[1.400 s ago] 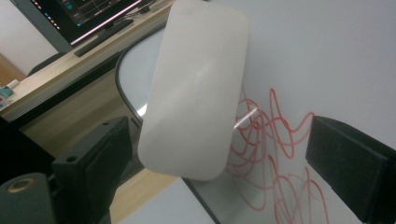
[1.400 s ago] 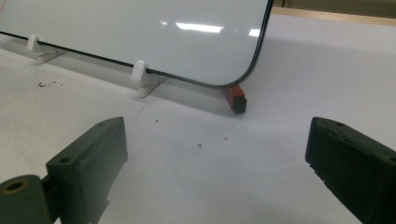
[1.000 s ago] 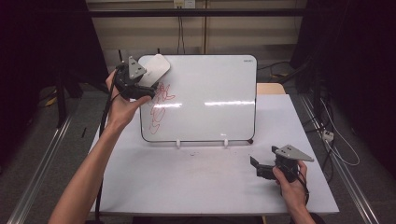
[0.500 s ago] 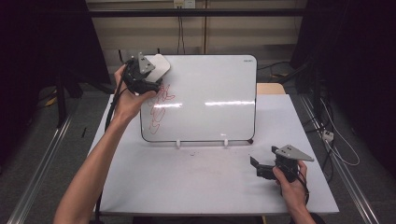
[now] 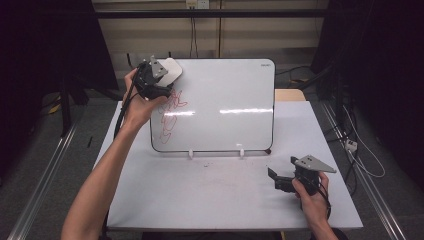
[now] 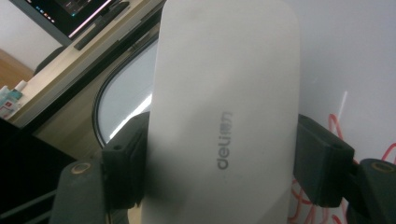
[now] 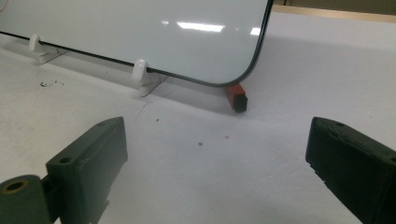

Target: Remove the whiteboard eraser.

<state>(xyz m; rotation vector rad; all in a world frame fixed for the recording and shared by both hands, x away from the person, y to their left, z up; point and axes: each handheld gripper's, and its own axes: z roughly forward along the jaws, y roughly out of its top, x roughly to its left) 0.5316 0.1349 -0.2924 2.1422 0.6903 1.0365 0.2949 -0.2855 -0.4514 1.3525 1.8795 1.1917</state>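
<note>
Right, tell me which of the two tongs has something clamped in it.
The left tongs, up at the whiteboard's top-left corner: they grip the white plastic eraser. The right tongs stand open over the white table.

left hand-held gripper (image 5: 159, 75): jaws just closing on white eraser (image 5: 171, 71) | whiteboard (image 5: 225, 100): red scribbles (image 5: 170, 112)

The eraser (image 6: 224, 116) looks like smooth matt plastic, the whiteboard (image 5: 225, 100) glossy, the table (image 5: 200, 195) matt white.
</note>
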